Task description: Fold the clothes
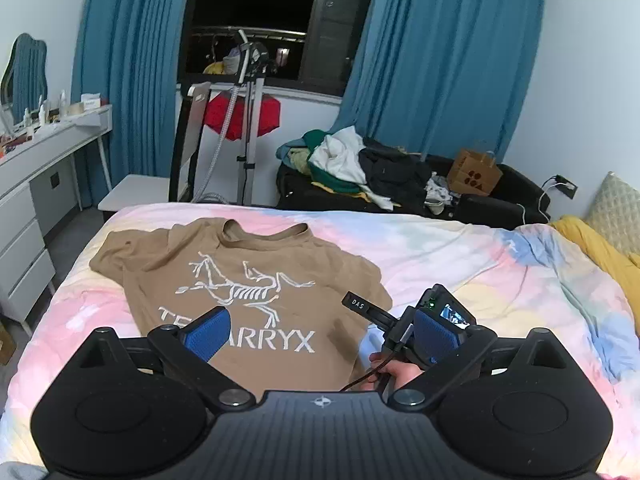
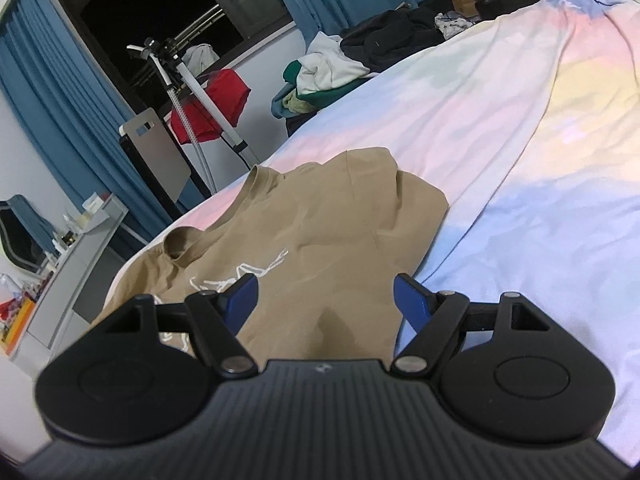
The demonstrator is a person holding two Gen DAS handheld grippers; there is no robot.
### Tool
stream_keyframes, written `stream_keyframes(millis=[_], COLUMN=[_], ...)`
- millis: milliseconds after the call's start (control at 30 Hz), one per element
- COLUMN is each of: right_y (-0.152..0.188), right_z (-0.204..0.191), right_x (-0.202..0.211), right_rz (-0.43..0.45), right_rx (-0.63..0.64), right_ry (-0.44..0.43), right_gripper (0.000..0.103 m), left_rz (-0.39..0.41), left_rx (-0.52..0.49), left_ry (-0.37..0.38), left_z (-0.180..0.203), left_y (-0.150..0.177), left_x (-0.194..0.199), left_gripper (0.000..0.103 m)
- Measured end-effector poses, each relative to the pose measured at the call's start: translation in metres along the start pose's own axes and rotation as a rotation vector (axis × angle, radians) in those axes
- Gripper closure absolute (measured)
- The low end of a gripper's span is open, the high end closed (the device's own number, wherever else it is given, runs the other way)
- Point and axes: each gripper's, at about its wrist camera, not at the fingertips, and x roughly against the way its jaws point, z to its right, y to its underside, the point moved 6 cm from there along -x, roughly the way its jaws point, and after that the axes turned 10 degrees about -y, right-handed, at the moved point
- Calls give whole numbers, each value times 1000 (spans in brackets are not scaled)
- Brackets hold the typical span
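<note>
**Tan T-shirt lying on the bed, both jaws wide and empty**

Tan T-shirt [image 1: 256, 292] lies print-up on the pastel duvet [image 1: 460, 256], its right sleeve looking tucked inward, the left sleeve spread out. My left gripper [image 1: 320, 332] hovers above the hem; my right gripper [image 2: 324, 300] sits low over the shirt's right edge. Both have their jaws wide apart, holding nothing. My worry: pinching duvet along with the thin cloth, or catching only one layer, would skew any fold.
</note>
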Motion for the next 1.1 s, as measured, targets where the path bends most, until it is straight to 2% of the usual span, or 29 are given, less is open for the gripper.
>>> stream_keyframes(millis=[133,367,400,467,533,700,800,867,900,933,967,1033,1100], right_y=[-7,-34,-39,-47,-53,-53,-48,-46,-45,-44,-44,-48,-51], right_z=[4,31,38,52,70,121,140,137,131,125,117,97,69], right_x=[4,11,7,-6,-22,-55,-77,-88,-92,-94,-95,-93,-88], right_rz=[14,97,110,117,114,100,92,76,61,55,49,53,64], right_rx=[-26,-159,-200,-259,-307,-419,-490,-479,-455,-430,-411,-343,-236], right_ry=[-9,-66,-87,-99,-83,10,-13,-81,-107,-121,-136,-163,-196], right_gripper=[25,28,32,51,59,61,61,61,66,86,91,93,94], left_rz=[-12,97,110,135,155,102,69,48,37,27,16,-1,20], left_rx=[-2,-82,-105,-123,-137,-82,-49,-27,-16,-5,6,28,51], left_ry=[10,-2,0,-5,-10,-13,-15,-16,-16,-17,-18,-19,-24], left_z=[-3,-29,-33,-44,-54,-75,-88,-97,-101,-105,-109,-117,-123], left_y=[5,32,38,51,62,73,80,84,86,89,91,94,92], left_x=[-12,-81,-98,-130,-161,-201,-225,-241,-249,-257,-265,-279,-274], left_gripper=[3,0,0,1,1,1,1,1,1,1,1,1,1])
